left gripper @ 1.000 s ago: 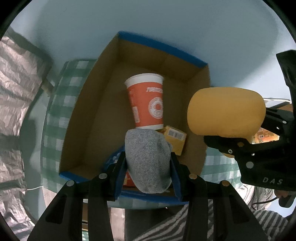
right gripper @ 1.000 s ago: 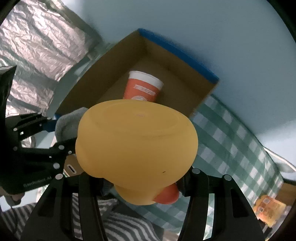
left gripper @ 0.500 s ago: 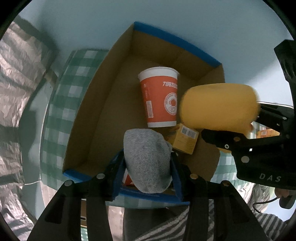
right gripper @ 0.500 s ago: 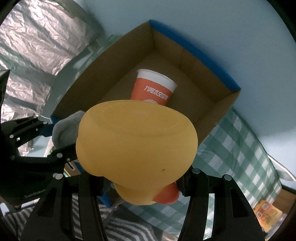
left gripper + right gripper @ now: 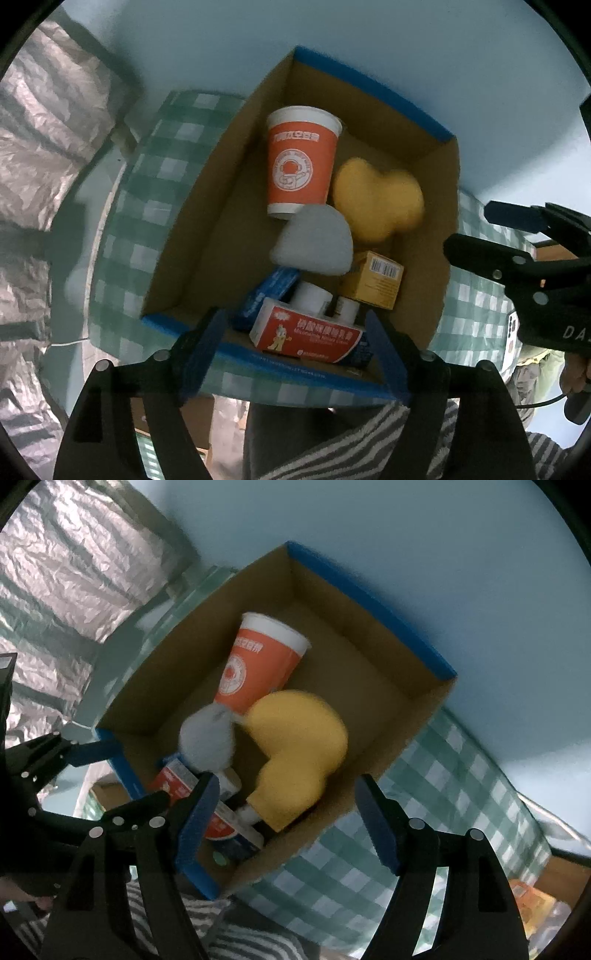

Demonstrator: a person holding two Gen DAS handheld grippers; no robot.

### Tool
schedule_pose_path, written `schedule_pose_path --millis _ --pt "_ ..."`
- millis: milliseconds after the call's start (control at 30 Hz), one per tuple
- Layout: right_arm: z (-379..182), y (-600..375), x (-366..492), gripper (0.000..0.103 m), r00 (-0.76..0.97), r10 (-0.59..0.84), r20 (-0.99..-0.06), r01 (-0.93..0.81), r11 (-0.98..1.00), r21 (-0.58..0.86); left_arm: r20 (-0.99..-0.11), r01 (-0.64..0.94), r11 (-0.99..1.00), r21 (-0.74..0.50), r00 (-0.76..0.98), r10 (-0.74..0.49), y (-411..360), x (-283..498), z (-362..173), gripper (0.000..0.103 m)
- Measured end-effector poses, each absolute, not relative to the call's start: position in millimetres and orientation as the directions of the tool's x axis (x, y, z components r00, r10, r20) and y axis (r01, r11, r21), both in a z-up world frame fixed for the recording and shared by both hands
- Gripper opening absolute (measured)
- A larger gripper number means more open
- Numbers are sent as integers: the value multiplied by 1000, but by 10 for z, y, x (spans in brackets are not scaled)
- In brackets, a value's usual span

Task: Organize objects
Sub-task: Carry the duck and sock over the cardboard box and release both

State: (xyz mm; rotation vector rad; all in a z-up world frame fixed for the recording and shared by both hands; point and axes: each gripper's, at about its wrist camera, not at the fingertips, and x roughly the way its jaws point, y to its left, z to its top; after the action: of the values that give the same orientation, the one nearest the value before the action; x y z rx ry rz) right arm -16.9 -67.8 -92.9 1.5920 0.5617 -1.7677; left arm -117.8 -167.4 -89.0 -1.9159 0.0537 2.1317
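Observation:
A cardboard box with blue rims [image 5: 192, 236] [image 5: 402, 716] lies below both grippers. Inside it are an orange paper cup [image 5: 301, 166] [image 5: 255, 664], a blurred grey knitted thing [image 5: 314, 245] [image 5: 207, 740] and a blurred yellow duck toy [image 5: 380, 199] [image 5: 299, 760], both free of the grippers. My left gripper [image 5: 295, 347] hangs over the box's near end, jaws opening, nothing between them. My right gripper [image 5: 284, 812] hangs over the box's near right part, jaws opening, pads clear of the duck below.
The box also holds a red-and-white carton [image 5: 306, 336] [image 5: 177, 781], a yellow carton [image 5: 373, 280], a blue carton [image 5: 269, 291] and white bottles [image 5: 314, 299]. It rests on a green checked cloth [image 5: 147, 206] [image 5: 424, 812]. Crinkled foil [image 5: 66, 565] lies left. A striped sleeve [image 5: 351, 446] is below.
Both grippers have opened. The grey knitted thing has left the left jaws and the yellow duck the right jaws; both are now down in the box beside the cup.

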Motion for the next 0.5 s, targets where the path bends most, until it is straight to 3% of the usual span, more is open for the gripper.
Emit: schedule_pose_path --millis 500 --pt "-540 -219 -64 81 -68 -246 -967 659 -739 141 -971 -280 -950 -141 -149 188 -1529 -937 -312 89"
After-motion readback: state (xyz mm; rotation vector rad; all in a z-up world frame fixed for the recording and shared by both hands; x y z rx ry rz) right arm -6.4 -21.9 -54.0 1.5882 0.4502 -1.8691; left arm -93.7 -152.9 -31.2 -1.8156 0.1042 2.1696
